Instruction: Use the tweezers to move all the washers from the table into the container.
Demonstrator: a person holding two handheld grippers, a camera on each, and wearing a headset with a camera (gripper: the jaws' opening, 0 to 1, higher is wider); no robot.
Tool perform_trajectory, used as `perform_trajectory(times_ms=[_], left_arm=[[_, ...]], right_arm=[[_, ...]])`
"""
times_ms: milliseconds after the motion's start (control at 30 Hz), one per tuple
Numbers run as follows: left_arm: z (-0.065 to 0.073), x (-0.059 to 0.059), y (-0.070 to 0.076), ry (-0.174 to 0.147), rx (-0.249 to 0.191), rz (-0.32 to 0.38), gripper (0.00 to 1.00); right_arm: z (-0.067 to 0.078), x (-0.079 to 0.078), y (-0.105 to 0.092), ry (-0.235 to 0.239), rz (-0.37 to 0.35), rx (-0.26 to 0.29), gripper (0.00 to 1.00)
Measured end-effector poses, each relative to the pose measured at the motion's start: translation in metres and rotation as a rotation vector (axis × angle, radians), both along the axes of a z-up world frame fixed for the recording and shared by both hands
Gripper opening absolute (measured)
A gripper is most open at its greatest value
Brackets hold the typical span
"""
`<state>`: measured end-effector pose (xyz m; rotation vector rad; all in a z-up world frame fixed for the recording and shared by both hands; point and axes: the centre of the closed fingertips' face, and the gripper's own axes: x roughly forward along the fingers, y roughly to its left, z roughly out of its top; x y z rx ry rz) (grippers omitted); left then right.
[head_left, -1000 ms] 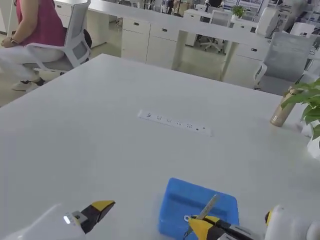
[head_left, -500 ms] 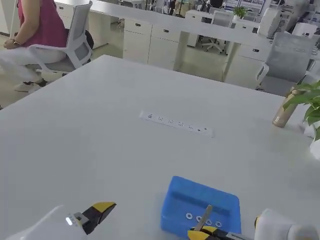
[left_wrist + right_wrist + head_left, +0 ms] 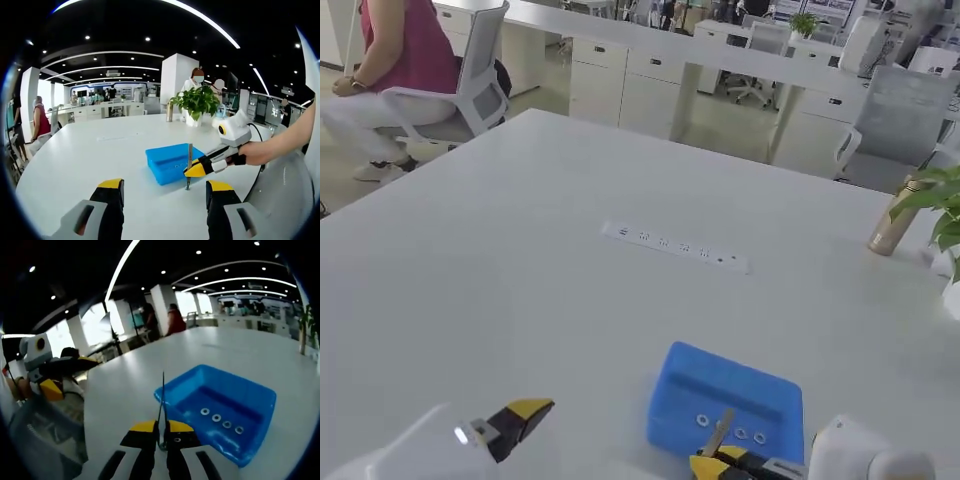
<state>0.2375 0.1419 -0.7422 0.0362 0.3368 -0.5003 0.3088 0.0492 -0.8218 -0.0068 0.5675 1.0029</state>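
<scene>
Right hand-held gripper [image 3: 161, 431] pinching silver tweezers [image 3: 162, 400], four washers [image 3: 216, 417] in blue container [image 3: 192, 382]

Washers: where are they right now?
The four washers lie in a row inside the blue container, in the right gripper view just right of the tweezers the right gripper holds.

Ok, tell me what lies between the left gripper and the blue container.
Bare white table, nothing else: the head view shows that stretch between the left gripper and the blue container.
</scene>
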Motion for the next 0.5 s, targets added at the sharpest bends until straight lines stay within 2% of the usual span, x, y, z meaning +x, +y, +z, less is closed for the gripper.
perform_trajectory(times_ms=[33, 300, 367, 500], left_arm=[[0.000, 0.000, 0.000, 0.000, 0.000, 0.000, 0.67], [0.000, 0.000, 0.000, -0.003, 0.003, 0.000, 0.66], [0.000, 0.000, 0.000, -0.003, 0.006, -0.001, 0.66], [0.000, 0.000, 0.000, -0.004, 0.009, -0.003, 0.66]], right_arm=[[0.002, 0.001, 0.000, -0.005, -0.001, 0.013, 0.03], [0.003, -0.007, -0.002, -0.022, 0.029, -0.010, 0.04], [0.002, -0.008, -0.001, -0.039, 0.049, -0.036, 0.04], [0.000, -0.014, 0.004, -0.122, 0.139, -0.126, 0.04]])
